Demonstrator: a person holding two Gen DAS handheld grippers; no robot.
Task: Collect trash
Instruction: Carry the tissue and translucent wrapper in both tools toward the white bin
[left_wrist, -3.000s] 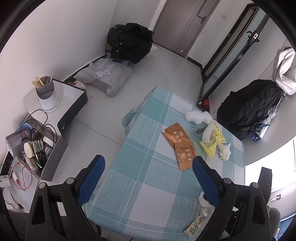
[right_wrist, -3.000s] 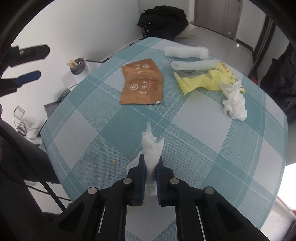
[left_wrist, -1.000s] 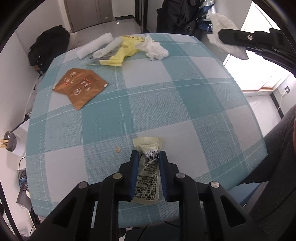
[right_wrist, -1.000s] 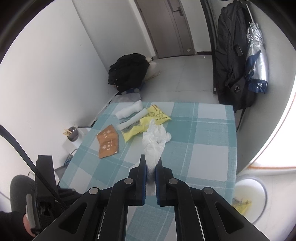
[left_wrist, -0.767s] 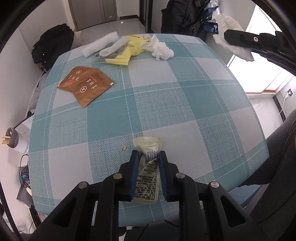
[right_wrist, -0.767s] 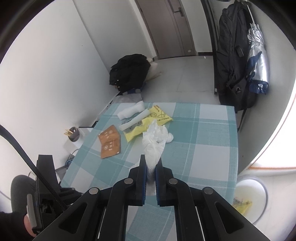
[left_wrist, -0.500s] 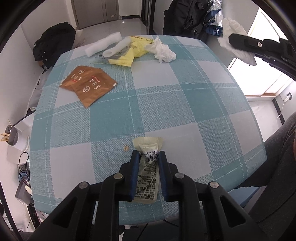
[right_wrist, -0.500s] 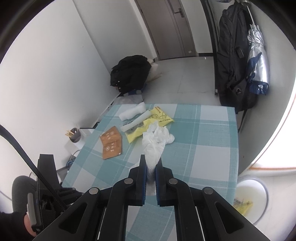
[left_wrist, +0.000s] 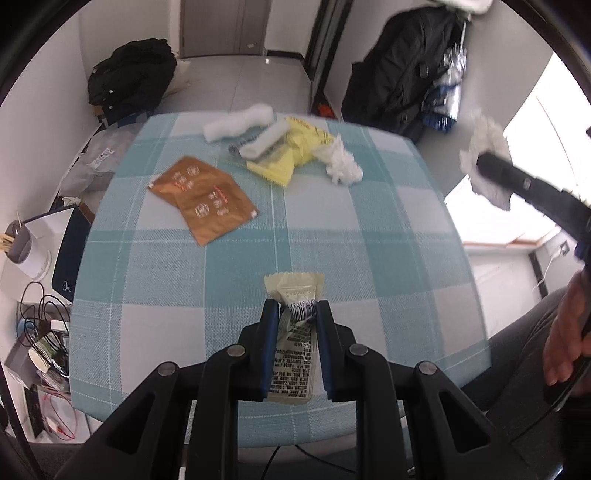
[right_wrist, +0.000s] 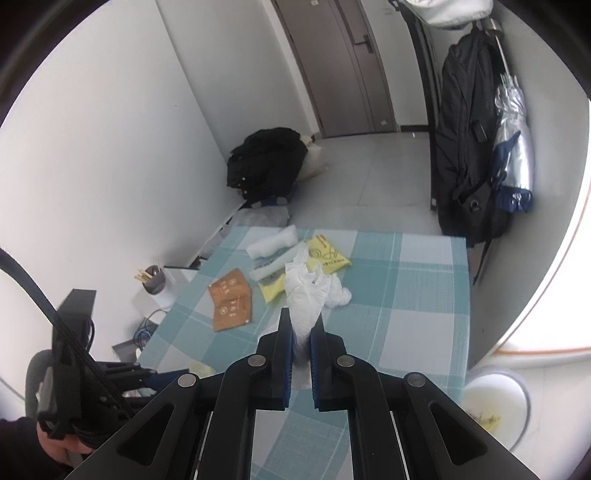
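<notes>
My left gripper (left_wrist: 294, 308) is shut on a pale snack wrapper (left_wrist: 293, 334) and holds it above the near part of the checked table (left_wrist: 369, 221). My right gripper (right_wrist: 301, 326) is shut on a crumpled white tissue (right_wrist: 304, 295), held high over the table's right side; the tissue also shows in the left wrist view (left_wrist: 485, 162). On the table lie brown packets (left_wrist: 203, 195), a yellow bag (left_wrist: 291, 155), a white roll (left_wrist: 240, 122) and another tissue wad (left_wrist: 341, 164). A white trash bin (right_wrist: 495, 400) with a yellow liner stands on the floor at the right.
A black backpack and a folded umbrella (right_wrist: 513, 147) hang at the right wall. A black bag (right_wrist: 269, 162) lies on the floor beyond the table. A side stand with a cup of sticks (left_wrist: 20, 243) and cables is at the left.
My left gripper lifted the wrapper and pulled back from the table, so more of the room shows. My right gripper stayed high with the tissue and drifted slightly.
</notes>
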